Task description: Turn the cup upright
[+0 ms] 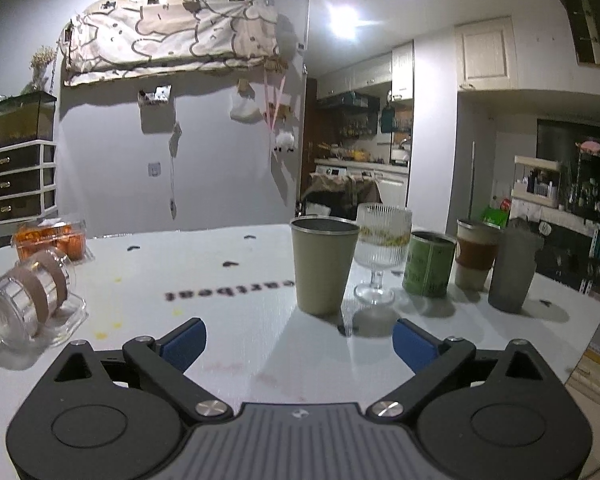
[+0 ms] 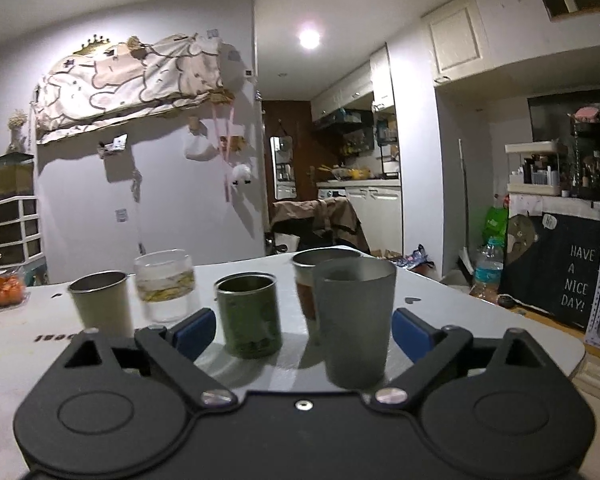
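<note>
In the left wrist view, the left tool (image 1: 298, 340) hovers low over the white desk (image 1: 228, 320) with its blue pads wide apart and nothing between them. Ahead stand five vessels in a row, all upright: a beige cup (image 1: 324, 266), a ribbed stemmed glass (image 1: 382, 256), a green tin cup (image 1: 428, 264), a cup with a brown sleeve (image 1: 476, 254) and a grey cup (image 1: 514, 270). At the far left a clear cup with brown bands (image 1: 26, 304) lies on its side on a clear plastic tray (image 1: 70, 318), its base toward the camera. Behind it is a box of orange fruit (image 1: 50, 240).

In the right wrist view, the right tool (image 2: 302, 330) is also released and holds nothing. The grey cup (image 2: 354, 322) stands upright just in front of it, close to the right pad. The green tin cup (image 2: 248, 316) is to its left, the sleeved cup (image 2: 310, 280) behind, then the glass (image 2: 166, 286) and the beige cup (image 2: 102, 302).
</note>
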